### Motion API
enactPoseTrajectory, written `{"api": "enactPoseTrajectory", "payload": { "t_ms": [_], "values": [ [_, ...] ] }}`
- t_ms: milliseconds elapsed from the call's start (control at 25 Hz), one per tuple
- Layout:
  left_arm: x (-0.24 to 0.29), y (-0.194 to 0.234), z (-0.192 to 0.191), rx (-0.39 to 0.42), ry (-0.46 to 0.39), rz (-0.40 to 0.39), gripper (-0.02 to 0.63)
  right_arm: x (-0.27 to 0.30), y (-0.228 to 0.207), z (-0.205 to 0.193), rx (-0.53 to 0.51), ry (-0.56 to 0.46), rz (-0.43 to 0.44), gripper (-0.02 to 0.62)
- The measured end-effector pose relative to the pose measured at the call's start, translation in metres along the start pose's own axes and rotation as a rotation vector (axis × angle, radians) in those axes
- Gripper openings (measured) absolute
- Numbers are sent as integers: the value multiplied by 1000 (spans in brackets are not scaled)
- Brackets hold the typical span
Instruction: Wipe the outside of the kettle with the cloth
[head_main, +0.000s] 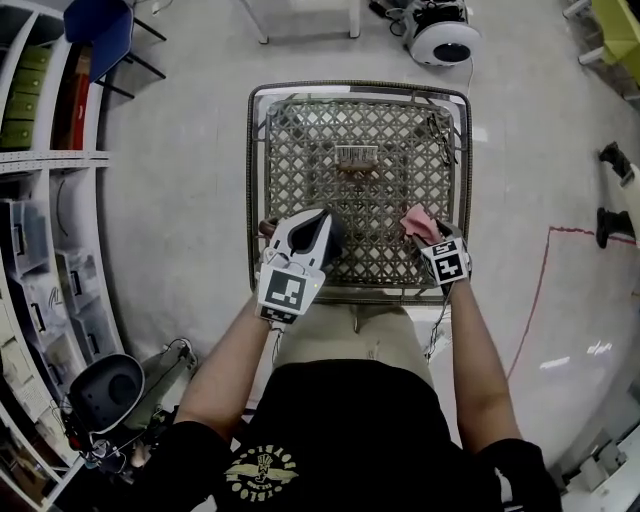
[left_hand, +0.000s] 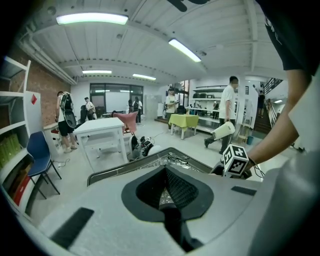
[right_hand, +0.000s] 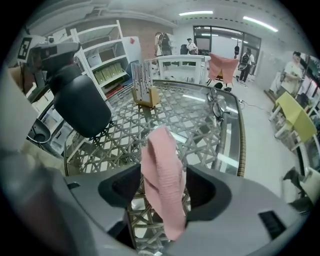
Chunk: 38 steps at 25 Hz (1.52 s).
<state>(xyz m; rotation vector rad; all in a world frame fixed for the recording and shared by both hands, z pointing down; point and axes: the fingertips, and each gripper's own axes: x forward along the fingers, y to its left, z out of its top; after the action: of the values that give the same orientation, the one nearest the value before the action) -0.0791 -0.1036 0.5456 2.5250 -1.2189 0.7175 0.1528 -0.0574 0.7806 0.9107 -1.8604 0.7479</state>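
left gripper: your left gripper (head_main: 300, 250) is closed on the kettle (right_hand: 82, 107). its own view shows only a dark stem in the notch between the jaws.
kettle: black and rounded. from your right gripper view it hangs tilted under the left gripper and looks lifted off the table (head_main: 256, 150), over the near left part.
right gripper: your right gripper (head_main: 434, 240) is pinching the cloth (right_hand: 162, 185), with the jaws pressed onto it from both sides.
cloth: pink and ribbed. one fold sticks out past the jaws and the rest trails back between them. it is over the near right part of the table.
cloth and kettle: side by side with a gap between them, not touching.
table: woven lattice under a glass top, with a small wooden rack (head_main: 356, 160) near the middle, well away from both grippers.
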Motion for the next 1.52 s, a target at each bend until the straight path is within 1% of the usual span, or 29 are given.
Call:
{"api": "enactPoseTrajectory", "payload": {
  "t_ms": [160,200,280,320,360,600,760,1040,1160,1240,1400,1520],
  "values": [
    [2,0,-2,-5,5,3,-5,13,-7,-7,-22,31,-29,244],
    [1,0,-2,-4,4,2,-5,12,-8,-7,-39,34,-45,211],
    [0,0,-1,-2,4,1,-5,9,-12,-5,-66,37,-79,83],
    [0,-1,-1,-2,4,0,-5,7,-13,-5,-65,37,-86,48],
    [-1,-1,-1,-2,3,-1,-5,5,-13,-5,-58,35,-83,42],
    [1,3,-1,-19,12,-3,-5,-1,-3,13,-80,-10,-52,34],
    [1,2,-2,-21,19,1,-5,-6,6,26,-74,-44,-37,34],
    [0,1,0,-17,20,7,-5,-20,32,71,-130,-110,14,35],
    [0,1,-1,-24,23,-2,-5,-18,54,96,-177,-145,50,34],
    [0,1,-1,-31,25,-9,-5,-17,74,108,-215,-151,83,34],
    [0,0,-2,-22,25,-2,-5,-17,120,135,-351,-172,157,35],
    [1,0,-1,-12,25,0,-5,-15,143,150,-454,-182,182,35]
  ]
}}
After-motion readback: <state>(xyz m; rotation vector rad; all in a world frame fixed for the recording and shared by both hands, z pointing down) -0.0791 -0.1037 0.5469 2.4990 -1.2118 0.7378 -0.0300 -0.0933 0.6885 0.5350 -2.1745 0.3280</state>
